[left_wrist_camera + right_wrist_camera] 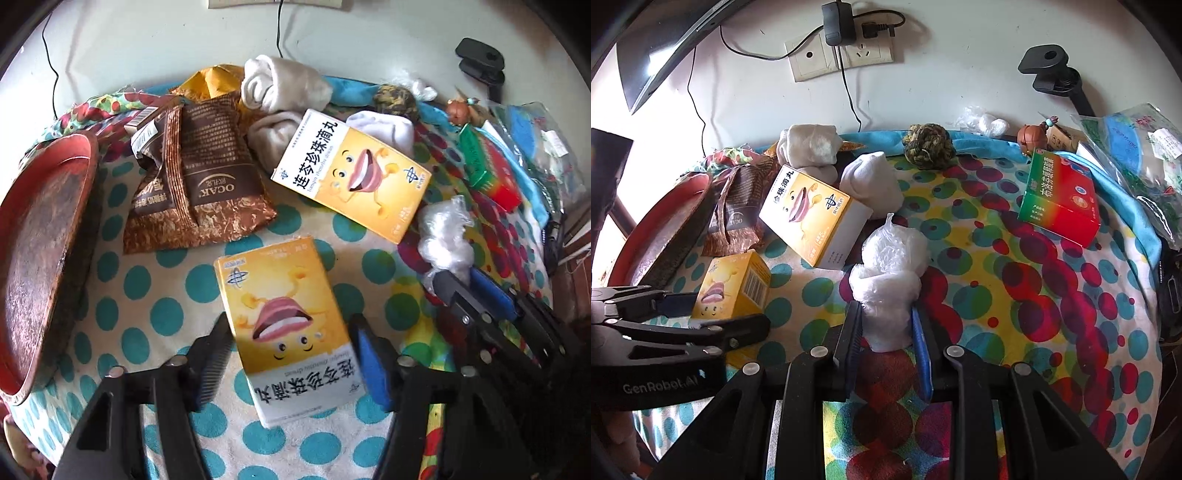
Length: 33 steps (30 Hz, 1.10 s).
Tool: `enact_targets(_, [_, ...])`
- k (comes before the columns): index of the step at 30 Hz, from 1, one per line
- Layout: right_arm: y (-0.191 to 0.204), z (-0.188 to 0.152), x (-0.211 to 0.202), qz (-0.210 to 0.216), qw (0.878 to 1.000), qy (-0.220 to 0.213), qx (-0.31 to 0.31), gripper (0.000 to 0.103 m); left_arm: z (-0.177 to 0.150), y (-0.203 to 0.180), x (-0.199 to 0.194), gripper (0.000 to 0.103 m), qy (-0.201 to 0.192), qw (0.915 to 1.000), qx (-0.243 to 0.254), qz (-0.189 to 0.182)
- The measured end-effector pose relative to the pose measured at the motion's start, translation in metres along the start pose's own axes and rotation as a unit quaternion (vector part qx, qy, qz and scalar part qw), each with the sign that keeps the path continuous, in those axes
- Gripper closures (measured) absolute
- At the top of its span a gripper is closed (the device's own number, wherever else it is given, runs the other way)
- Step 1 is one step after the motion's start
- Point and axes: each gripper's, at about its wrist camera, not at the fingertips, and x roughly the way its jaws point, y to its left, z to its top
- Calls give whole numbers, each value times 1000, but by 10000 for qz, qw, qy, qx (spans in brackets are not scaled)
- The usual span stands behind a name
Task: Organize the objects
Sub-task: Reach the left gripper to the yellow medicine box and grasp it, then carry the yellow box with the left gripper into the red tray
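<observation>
A yellow medicine box (284, 332) with a cartoon mouth lies on the dotted cloth (155, 288). My left gripper (288, 332) straddles it, pads against its two long sides. From the right wrist view the same box (731, 288) sits between the left gripper's fingers (679, 301). My right gripper (885, 310) is shut on a crumpled clear plastic bag (886, 273), which bulges above its fingertips. That bag (447, 236) and the right gripper (469, 291) show at the right of the left wrist view.
A second yellow box (351, 177) leans on rolled socks (284, 85). Brown snack packets (199, 184) lie beside a red tray (40, 236) at the left. A green-red box (1060, 199), a rope ball (929, 146) and plastic bags (1137, 155) sit at the back right. The wall is close behind.
</observation>
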Motion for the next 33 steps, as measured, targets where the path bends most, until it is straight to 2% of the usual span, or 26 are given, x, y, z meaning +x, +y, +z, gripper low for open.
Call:
enact_targets(5, [1,0,0,-85,10000,17,-43,78,-3,2,-6,46,-120,9997,217,21])
enact_targets(9, [1,0,2,-139,9999,58,-38,78,-4,3,-18,46,-358,9983,436,140])
enact_targets(12, [2,1,3,-195,9998,74,-42,77,-5,10,-21,46,-395,9974,570,185])
enact_targets(25, [8,1,4,-408,9990,106,-177,77,-6,92,-39,46,-371,9975,415,444])
enact_targets(26, [8,2,4,-435,9988,110,-188,77,-5,100,-40,46,-345,9979,391,391])
enact_targets(28, [8,2,4,-462,9987,115,-202,76,-1,117,-44,46,-212,9993,312,-78])
enact_targets(30, [9,2,4,-453,9987,117,-194,76,2,127,-48,46,-93,9990,203,-397])
enact_targets(31, [9,2,5,-458,9987,117,-196,76,4,131,-54,47,-115,9986,185,-480])
enact_targets(32, [9,2,4,-468,9986,118,-206,76,5,131,-61,51,-250,9988,276,-326])
enact_targets(33, [9,2,4,-466,9986,118,-207,76,7,131,-67,51,-342,9981,393,-314])
